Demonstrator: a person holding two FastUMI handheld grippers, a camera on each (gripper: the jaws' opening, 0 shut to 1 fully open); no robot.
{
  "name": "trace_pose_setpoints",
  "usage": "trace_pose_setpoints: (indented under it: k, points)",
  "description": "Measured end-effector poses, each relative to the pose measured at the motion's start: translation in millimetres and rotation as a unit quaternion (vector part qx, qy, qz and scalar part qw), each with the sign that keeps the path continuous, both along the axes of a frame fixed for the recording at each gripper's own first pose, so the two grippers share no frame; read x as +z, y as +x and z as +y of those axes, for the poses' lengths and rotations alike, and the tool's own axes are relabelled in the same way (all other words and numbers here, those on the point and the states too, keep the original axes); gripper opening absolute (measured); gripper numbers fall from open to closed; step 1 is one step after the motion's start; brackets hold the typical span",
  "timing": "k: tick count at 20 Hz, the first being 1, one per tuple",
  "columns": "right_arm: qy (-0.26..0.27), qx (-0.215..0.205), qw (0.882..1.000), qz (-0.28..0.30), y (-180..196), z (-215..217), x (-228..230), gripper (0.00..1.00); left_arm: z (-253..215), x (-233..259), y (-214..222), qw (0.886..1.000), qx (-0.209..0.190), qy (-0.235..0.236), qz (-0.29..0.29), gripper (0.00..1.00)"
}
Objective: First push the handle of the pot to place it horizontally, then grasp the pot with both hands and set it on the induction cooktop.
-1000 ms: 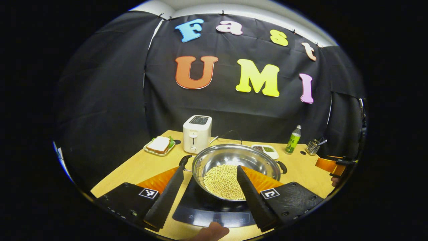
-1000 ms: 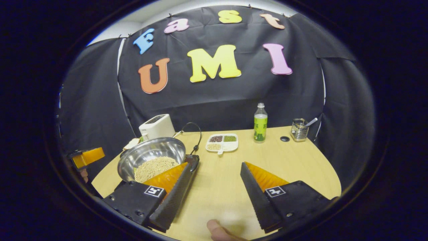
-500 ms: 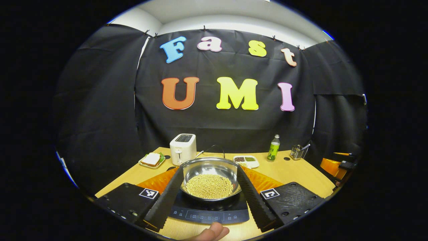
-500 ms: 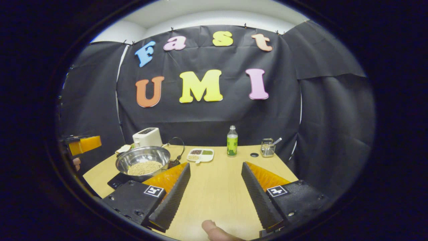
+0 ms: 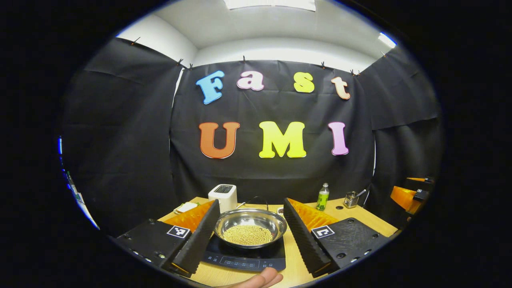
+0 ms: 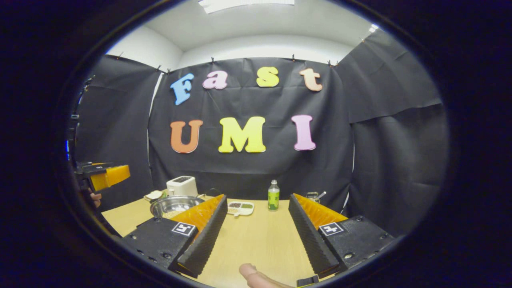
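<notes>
Steel is gleaming ahead of the left hand-held gripper (image 5: 250,232), where the pot (image 5: 250,227) is sitting on the induction cooktop (image 5: 244,256), framed between that gripper's two widely spread fingers without touching either. Pale beans (image 5: 248,235) are covering the pot's bottom. The left hand-held gripper is gaping wide and gripping nothing, and a fingertip of the person's hand (image 5: 262,279) is showing just below it. Beyond the pot, a white toaster (image 5: 223,197) is standing to the left of that gripper's line, with a plate (image 5: 185,207) farther left, while a green bottle (image 5: 322,197) and a wire holder (image 5: 351,199) are standing off to the right on the worktop (image 5: 360,214). The right hand-held gripper (image 6: 256,232) is likewise spreading its fingers wide over bare worktop, clasping nothing, with a fingertip (image 6: 256,276) of the person's hand showing beneath it. From there the pot is lying ahead and to the left, partly hidden behind its left finger, and a divided dish (image 6: 240,207) and the bottle are standing ahead between the fingers.
</notes>
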State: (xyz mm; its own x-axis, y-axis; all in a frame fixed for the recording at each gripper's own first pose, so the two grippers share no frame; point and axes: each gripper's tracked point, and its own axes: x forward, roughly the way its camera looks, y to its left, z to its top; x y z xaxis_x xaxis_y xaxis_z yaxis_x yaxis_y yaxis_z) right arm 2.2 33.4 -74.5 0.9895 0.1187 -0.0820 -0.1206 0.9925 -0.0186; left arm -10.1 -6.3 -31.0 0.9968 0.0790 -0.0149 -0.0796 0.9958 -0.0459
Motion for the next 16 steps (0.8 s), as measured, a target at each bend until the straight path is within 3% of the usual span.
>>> trace_pose_setpoints:
  k: [5,6,7,8,9,10,11,12,13,16]
  points:
    - [-0.011,-0.008,0.999,-0.038,-21.0,-12.5,16.1,0.94,-14.9,13.6,-25.7,0.999,-0.023,-0.002,-0.026,0.94]
    - [-0.005,-0.006,0.999,-0.041,-25.7,-12.9,16.6,0.96,-16.1,17.3,-31.8,0.999,-0.023,0.003,-0.035,0.84]
    - [0.003,-0.002,0.999,-0.045,-30.2,-11.9,19.4,0.96,-17.4,20.8,-36.4,0.999,-0.021,0.007,-0.044,0.84]
    - [0.009,0.001,0.999,-0.053,-33.5,-12.3,23.2,0.95,-19.4,22.9,-40.9,0.998,-0.022,0.009,-0.050,0.94]
    - [0.008,0.000,0.998,-0.059,-35.6,-15.9,24.7,0.95,-24.2,23.8,-45.2,0.998,-0.027,0.012,-0.054,0.84]
    - [0.001,-0.005,0.998,-0.064,-37.8,-19.8,24.7,0.95,-29.4,26.3,-48.3,0.998,-0.033,0.017,-0.057,0.94]
    - [-0.005,-0.008,0.998,-0.069,-40.2,-21.7,25.2,0.94,-31.2,27.1,-51.2,0.997,-0.034,0.021,-0.060,0.84]
    - [-0.006,-0.007,0.998,-0.070,-43.5,-21.4,24.8,0.95,-30.1,27.2,-53.7,0.997,-0.031,0.024,-0.062,0.84]
    - [-0.001,-0.005,0.997,-0.073,-47.0,-18.6,25.5,0.95,-29.1,28.9,-54.6,0.997,-0.027,0.026,-0.064,0.94]
    - [0.002,-0.006,0.997,-0.076,-50.6,-22.5,25.1,0.97,-30.8,30.1,-57.2,0.997,-0.026,0.025,-0.067,0.94]
